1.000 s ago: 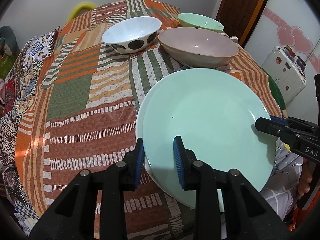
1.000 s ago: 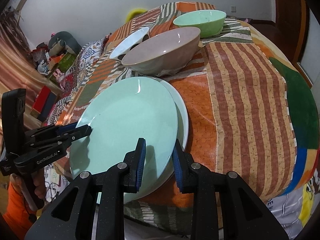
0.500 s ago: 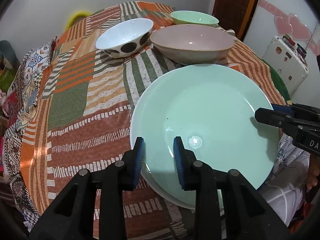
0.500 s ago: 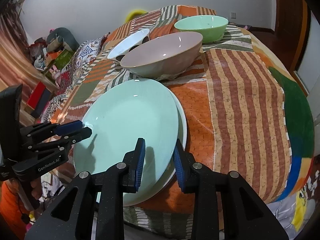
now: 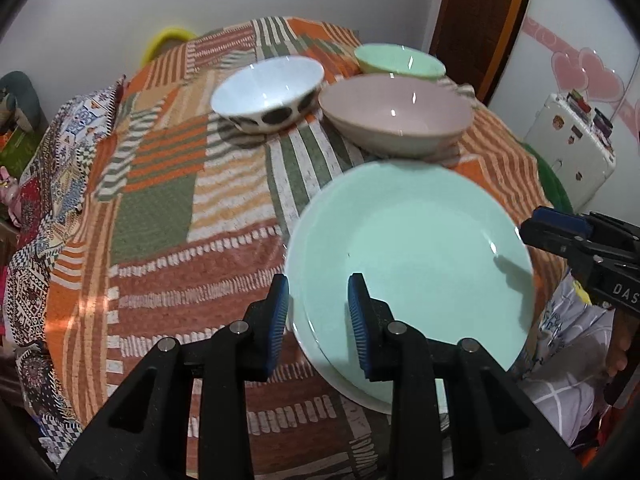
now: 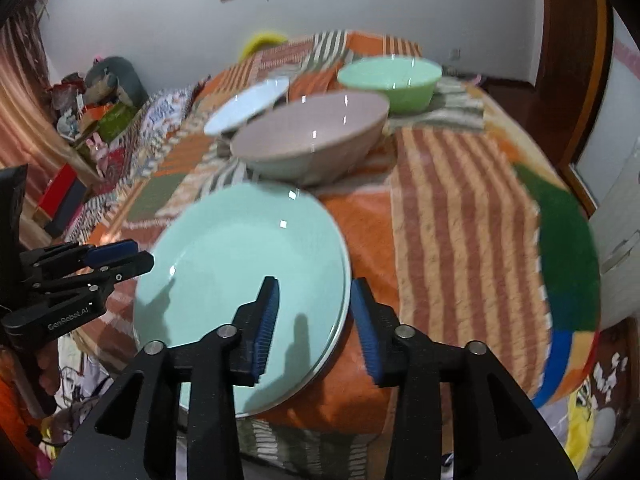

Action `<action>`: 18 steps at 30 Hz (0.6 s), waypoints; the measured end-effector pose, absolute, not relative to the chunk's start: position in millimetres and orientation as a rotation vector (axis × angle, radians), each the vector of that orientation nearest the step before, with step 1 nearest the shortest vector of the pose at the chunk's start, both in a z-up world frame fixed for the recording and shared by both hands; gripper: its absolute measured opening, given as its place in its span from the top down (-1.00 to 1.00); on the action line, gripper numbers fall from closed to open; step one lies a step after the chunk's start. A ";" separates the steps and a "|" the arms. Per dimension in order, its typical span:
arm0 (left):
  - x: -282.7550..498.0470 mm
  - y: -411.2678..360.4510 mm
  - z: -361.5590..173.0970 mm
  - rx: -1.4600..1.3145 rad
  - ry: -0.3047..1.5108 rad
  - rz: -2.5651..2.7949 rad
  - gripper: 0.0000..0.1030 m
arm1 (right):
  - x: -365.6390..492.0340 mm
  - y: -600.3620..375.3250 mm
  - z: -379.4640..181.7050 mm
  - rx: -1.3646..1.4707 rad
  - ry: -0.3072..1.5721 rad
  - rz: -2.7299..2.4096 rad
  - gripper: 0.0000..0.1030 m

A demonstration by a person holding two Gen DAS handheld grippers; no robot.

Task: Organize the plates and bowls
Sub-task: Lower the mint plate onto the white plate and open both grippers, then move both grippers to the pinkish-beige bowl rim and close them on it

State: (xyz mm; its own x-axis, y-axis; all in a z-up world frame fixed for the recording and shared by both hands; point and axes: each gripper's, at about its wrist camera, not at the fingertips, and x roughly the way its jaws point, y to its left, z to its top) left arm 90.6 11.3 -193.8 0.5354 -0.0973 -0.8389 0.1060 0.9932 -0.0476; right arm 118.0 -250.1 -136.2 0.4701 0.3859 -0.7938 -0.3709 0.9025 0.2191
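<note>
A mint green plate lies on a white plate near the front edge of the patchwork-covered table. My left gripper straddles the stack's left rim, its jaws opening a little and not pressing. My right gripper straddles the right rim, and its jaws are opening wider and stand clear of the rim between them. Further back stand a pink bowl, a white bowl with black dots and a green bowl.
A white cabinet with stickers and a brown door stand to the right of the table. A yellow chair back rises behind the far edge. Toys and boxes crowd the floor at the left.
The mint plate, held off-centre a second ago, has slid over and settled squarely on the white plate. The right jaws have spread apart off its rim.
</note>
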 end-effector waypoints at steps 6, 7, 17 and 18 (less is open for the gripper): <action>91.4 22.0 -167.8 -0.018 0.916 -0.099 0.21 | 122.9 -259.7 -119.7 0.041 0.925 0.458 0.26; 91.9 23.5 -163.3 -0.013 0.900 -0.089 0.14 | 123.6 -260.4 -118.1 0.041 0.919 0.458 0.26; 126.8 25.3 -138.9 0.002 0.815 -0.058 -0.08 | 156.9 -252.9 -100.9 0.060 0.861 0.449 0.13; 132.6 24.5 -139.6 -0.002 0.817 -0.059 -0.08 | 160.4 -253.2 -100.6 0.064 0.859 0.448 0.12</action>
State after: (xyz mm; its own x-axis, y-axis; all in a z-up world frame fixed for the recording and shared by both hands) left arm 132.6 24.5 -139.6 0.6830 -0.0538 -0.7285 0.0522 0.9983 -0.0248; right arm 160.4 -253.2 -100.6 0.5666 0.4060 -0.7170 -0.3553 0.9055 0.2319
